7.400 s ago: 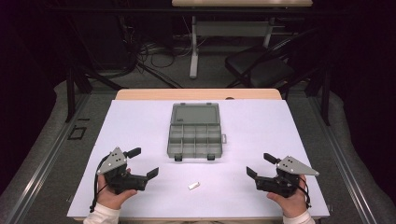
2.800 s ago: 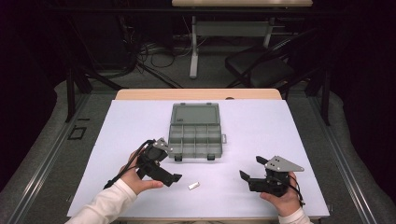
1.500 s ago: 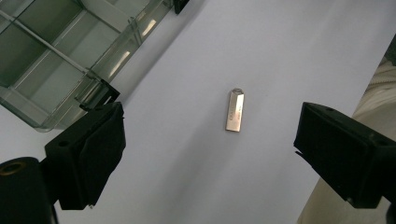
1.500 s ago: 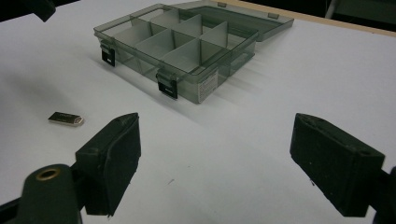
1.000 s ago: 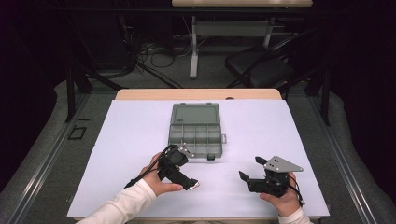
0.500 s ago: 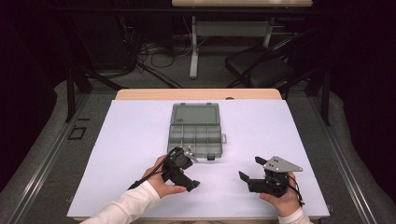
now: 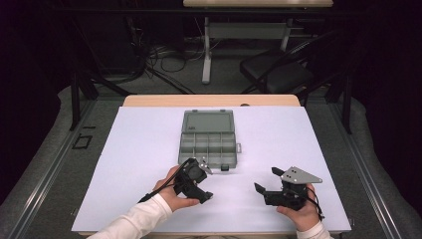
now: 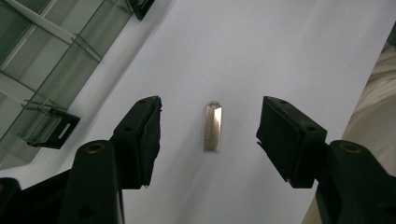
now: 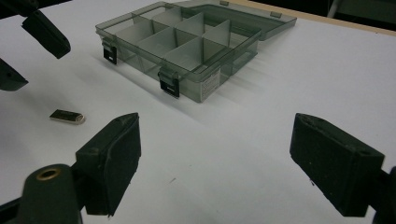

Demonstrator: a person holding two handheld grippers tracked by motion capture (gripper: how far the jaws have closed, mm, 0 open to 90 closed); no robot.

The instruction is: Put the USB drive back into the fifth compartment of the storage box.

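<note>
A small silver metal stick [image 8: 212, 127] lies flat on the white table cover [image 7: 144, 149], just in front of a grey see-through compartment box [image 7: 207, 144]. My left gripper [image 7: 204, 185] hangs over the stick, open, with a jaw on either side of it and neither touching it. In the right gripper view the stick [image 9: 67, 116] lies at the left, below the left gripper [image 9: 28, 56]. My right gripper [image 7: 267, 180] stands open near the front right, holding nothing.
The box [image 9: 187, 42] has its lid folded back flat and several bare compartments; two black latches stick out of its front wall. A chair [image 7: 278, 74] and a table leg stand on the floor beyond the table's far edge.
My left gripper has travelled from the front left toward the middle and come down over the silver stick. The right gripper shifted slightly left early on, then stayed put.
</note>
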